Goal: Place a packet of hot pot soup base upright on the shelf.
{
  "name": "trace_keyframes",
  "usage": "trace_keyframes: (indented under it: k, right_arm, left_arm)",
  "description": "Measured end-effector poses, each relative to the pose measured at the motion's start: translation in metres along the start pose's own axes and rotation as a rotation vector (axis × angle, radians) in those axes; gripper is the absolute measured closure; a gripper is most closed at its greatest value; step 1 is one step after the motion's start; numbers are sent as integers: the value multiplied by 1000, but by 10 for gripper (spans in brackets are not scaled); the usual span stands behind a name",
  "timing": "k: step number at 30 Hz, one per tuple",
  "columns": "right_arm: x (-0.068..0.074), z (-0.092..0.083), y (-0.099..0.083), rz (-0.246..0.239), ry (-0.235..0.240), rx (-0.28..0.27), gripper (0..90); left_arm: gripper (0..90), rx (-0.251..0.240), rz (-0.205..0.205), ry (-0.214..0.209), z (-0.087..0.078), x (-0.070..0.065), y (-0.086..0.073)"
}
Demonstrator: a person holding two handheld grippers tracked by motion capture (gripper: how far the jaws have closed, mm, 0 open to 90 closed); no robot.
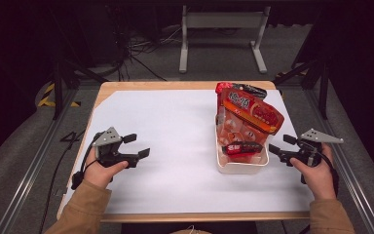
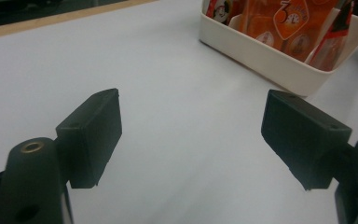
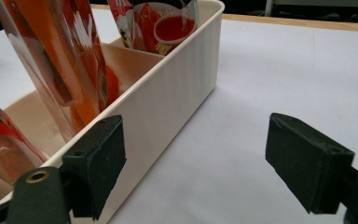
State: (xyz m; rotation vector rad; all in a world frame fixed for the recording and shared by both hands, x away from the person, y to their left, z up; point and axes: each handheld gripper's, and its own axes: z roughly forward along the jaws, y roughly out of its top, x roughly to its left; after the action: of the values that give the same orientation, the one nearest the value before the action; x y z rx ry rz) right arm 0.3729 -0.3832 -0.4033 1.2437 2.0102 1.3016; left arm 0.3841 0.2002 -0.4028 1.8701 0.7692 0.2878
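Surface: white sheet covering a wood-edged table, with dark floor, cables and a grey frame beyond at 12 o'clock.
Bin: cream plastic bin at about 3 o'clock from the sheet's middle, standing flat on the sheet with its long side running toward 12 o'clock.
Contents: red and orange snack packets stand upright and lean inside the bin; 1 large packet rises above the rim at the 12 o'clock end, and a smaller red one lies across the near end.
Right gripper: right gripper sits just beside the bin's near corner at 3 o'clock from it; jaws spread wide, nothing between them. In the right gripper view, 1 pad is in front of the bin wall; contact cannot be told.
Left gripper: left gripper is at 9 o'clock, well apart from the bin, low over the bare sheet; jaws wide apart and empty.
Hands: 2 hands in tan sleeves enter from 6 o'clock.
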Motion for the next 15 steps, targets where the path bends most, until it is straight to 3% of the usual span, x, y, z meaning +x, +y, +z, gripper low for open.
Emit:
trace_keyframes:
  k: [6,12,15]
  right_arm:
    - [2,3,-2,-9,-3,14,195]
    - [2,5,-4,-11,-9,26,192]
    - [2,6,-3,-18,-7,25,192]
  left_arm:
    - [211,25,-32,22,3,11,-22]
    - [211,103,-21,60,8,14,-34]
    - [207,113,-10,48,9,13,-35]
